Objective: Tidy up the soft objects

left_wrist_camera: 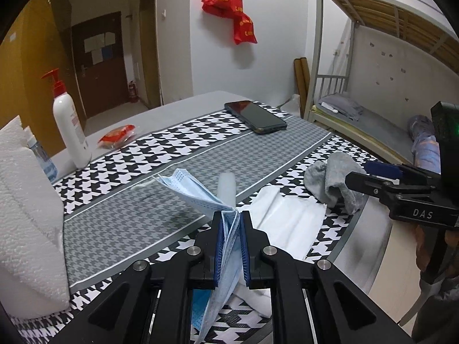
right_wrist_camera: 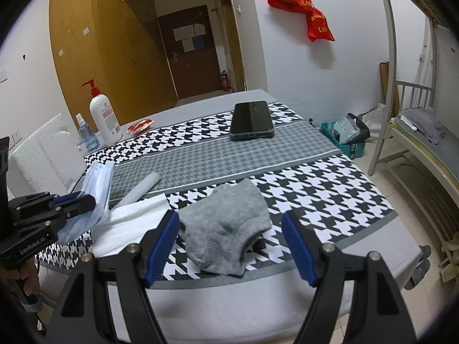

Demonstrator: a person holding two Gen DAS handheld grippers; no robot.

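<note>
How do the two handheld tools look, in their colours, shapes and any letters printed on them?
Both are black frames with silver round rivets and two long fingers lined with ribbed blue pads. The left tool reads "GenRobot.AI" on its side in the right wrist view. The right tool bears white letters "DAS" and a black box on top with a green light.

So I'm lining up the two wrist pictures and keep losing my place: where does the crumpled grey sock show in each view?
Left wrist: the crumpled grey sock lies right of centre, near the table's right edge, beside the right gripper.
Right wrist: it lies low and central, on the cloth between the open blue pads.
Shared landmark: the black smartphone lying flat on the houndstooth cloth, beyond the sock in both.
</note>
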